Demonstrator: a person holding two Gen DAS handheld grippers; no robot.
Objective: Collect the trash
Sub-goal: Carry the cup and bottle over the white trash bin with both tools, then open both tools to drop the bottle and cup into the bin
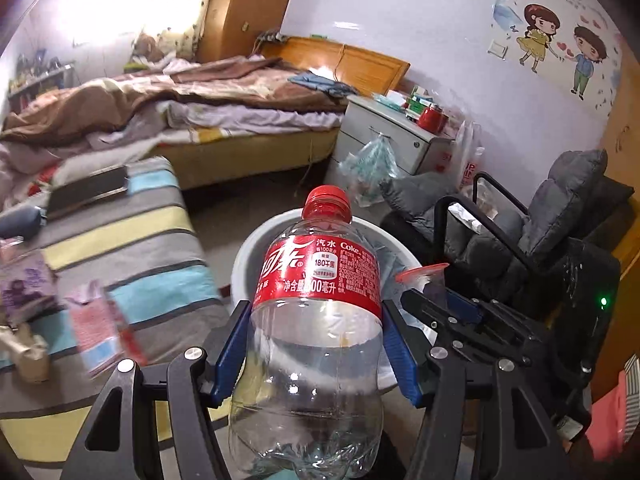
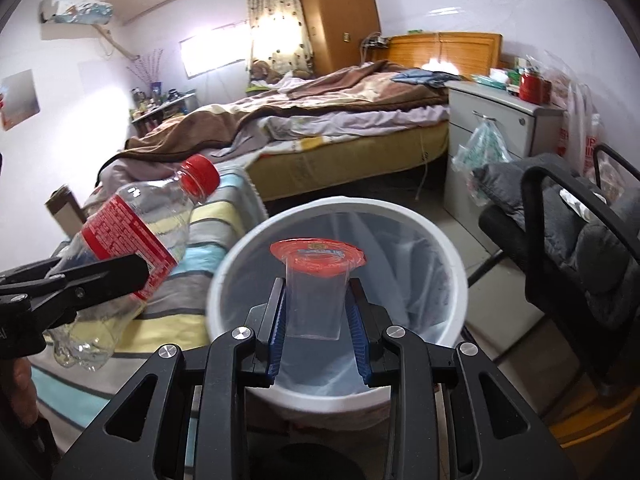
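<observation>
A clear empty cola bottle with a red label and red cap stands upright between the blue pads of my left gripper, which is shut on its middle. In the right wrist view the same bottle tilts over the striped cover, left of the bin, in my left gripper. My right gripper is shut on a clear plastic cup with a red foil lid, held over the opening of a white bin lined with a bluish bag. The cup and right gripper show right of the bottle, over the bin.
A striped cover on the left carries a pink carton, a purple packet and a dark flat device. A black chair with grey cushions stands right of the bin. Behind are a white cabinet with a hanging bag, and a bed.
</observation>
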